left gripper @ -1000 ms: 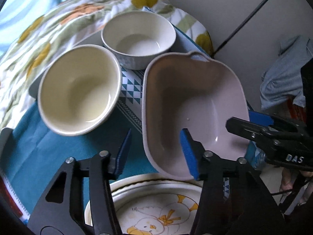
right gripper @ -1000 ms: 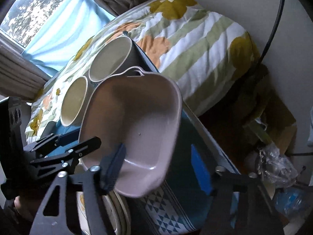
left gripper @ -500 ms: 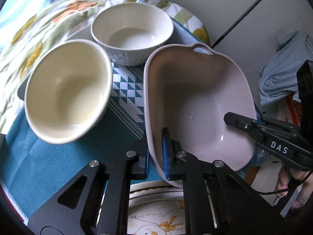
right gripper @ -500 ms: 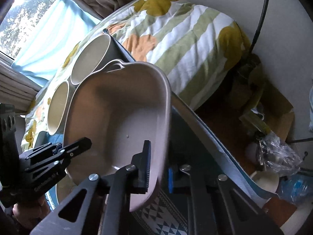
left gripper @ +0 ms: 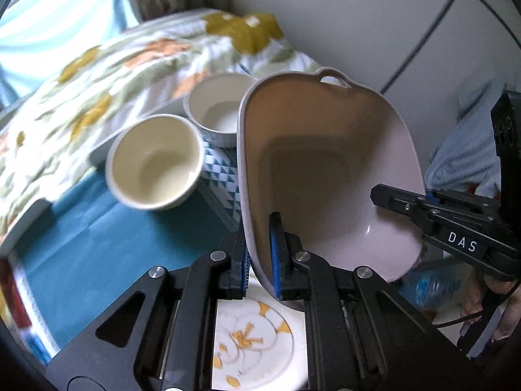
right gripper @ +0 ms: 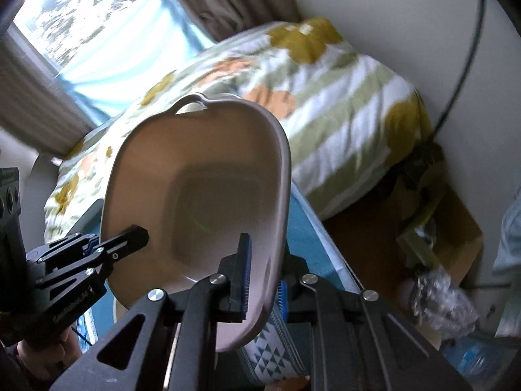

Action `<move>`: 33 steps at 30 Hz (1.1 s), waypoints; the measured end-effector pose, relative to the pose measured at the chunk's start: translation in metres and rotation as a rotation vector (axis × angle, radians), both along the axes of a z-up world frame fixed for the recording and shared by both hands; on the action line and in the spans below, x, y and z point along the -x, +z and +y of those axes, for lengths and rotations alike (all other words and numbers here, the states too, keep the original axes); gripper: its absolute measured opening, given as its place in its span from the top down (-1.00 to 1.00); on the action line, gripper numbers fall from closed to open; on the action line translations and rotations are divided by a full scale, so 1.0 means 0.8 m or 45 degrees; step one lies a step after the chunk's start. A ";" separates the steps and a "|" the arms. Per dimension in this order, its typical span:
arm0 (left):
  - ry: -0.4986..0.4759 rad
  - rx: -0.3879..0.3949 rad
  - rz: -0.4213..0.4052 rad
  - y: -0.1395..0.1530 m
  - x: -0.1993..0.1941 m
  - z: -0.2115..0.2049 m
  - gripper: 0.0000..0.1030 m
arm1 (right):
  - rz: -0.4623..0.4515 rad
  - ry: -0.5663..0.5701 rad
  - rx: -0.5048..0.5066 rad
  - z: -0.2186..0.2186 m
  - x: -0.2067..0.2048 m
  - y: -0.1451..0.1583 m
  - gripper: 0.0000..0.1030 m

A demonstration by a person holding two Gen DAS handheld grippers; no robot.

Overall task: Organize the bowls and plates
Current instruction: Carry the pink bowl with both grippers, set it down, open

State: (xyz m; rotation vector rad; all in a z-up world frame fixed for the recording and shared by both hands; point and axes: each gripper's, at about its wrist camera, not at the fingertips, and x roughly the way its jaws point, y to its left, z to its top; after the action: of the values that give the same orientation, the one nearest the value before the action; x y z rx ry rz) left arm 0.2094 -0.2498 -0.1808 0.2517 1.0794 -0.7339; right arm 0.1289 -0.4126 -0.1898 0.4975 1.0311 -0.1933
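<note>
While the left gripper [left gripper: 260,255] clamps the near rim of the pink dish [left gripper: 329,176], the left view shows that dish tilted up above the teal cloth [left gripper: 97,244]: squarish, matte, with a loop handle at its far end (glossy only near the bottom). Two cream bowls [left gripper: 154,163] sit behind it, a duck plate [left gripper: 250,342] below. From the right view, the right gripper [right gripper: 262,285] pinches the dish's [right gripper: 202,189] opposite rim, pads closed tight on it.

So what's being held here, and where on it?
The pink dish, by its rim: the left gripper and the right gripper each pinch the wall on opposite sides.
</note>
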 end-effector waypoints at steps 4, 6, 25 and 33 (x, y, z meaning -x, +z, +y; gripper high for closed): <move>0.151 0.032 -0.054 0.030 0.023 0.042 0.83 | -0.072 0.172 0.040 0.030 0.000 0.035 0.75; 0.242 0.038 -0.072 0.041 0.038 0.070 0.82 | -0.095 0.256 0.054 0.049 -0.001 0.047 0.74; 0.765 -0.015 0.046 -0.011 0.091 0.402 0.83 | 0.049 0.779 -0.036 0.370 -0.041 -0.034 0.74; 0.756 -0.048 0.132 -0.077 0.077 0.472 0.83 | 0.165 0.778 -0.031 0.449 -0.060 -0.103 0.75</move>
State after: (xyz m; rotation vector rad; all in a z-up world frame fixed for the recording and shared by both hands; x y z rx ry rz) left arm 0.1477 0.1281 -0.2426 -0.0803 1.1887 -0.1955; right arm 0.1767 -0.0530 -0.2720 0.1752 1.2673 0.3345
